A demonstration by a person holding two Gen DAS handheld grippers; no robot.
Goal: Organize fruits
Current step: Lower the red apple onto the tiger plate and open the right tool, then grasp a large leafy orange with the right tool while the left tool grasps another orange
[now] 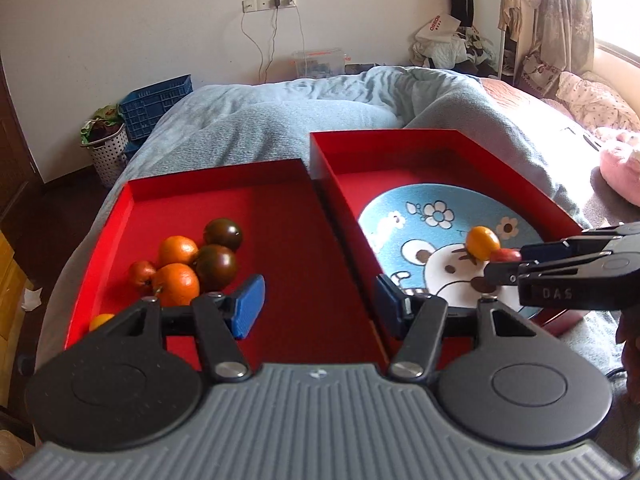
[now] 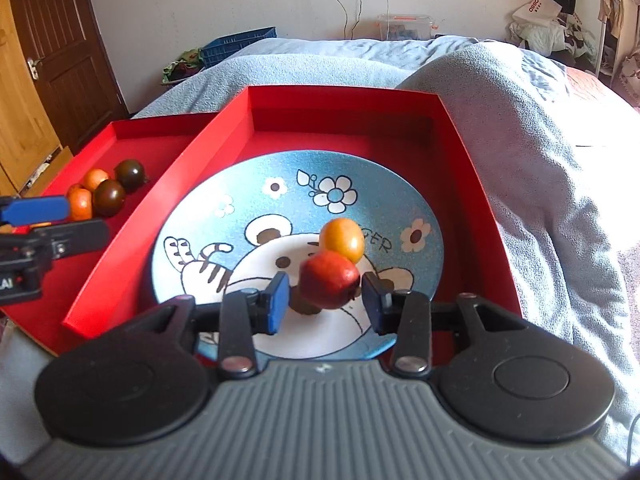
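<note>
Two red trays lie side by side on a bed. The left tray (image 1: 280,176) holds a pile of fruit: oranges (image 1: 176,284), dark tomatoes (image 1: 216,266) and a red tomato (image 1: 141,274). The right tray (image 2: 452,136) holds a blue cartoon plate (image 2: 240,184) with a yellow-orange fruit (image 2: 342,240) on it. My left gripper (image 1: 320,308) is open and empty above the trays' shared edge. My right gripper (image 2: 326,300) is open, its pads either side of a red fruit (image 2: 330,280) that looks blurred, with a gap on the left.
A grey-blue blanket (image 1: 280,120) covers the bed around the trays and rises in a fold at the right (image 2: 520,140). A blue crate (image 1: 156,104) and a dotted basket (image 1: 108,152) stand on the floor at far left. A wooden door (image 2: 56,48) is at left.
</note>
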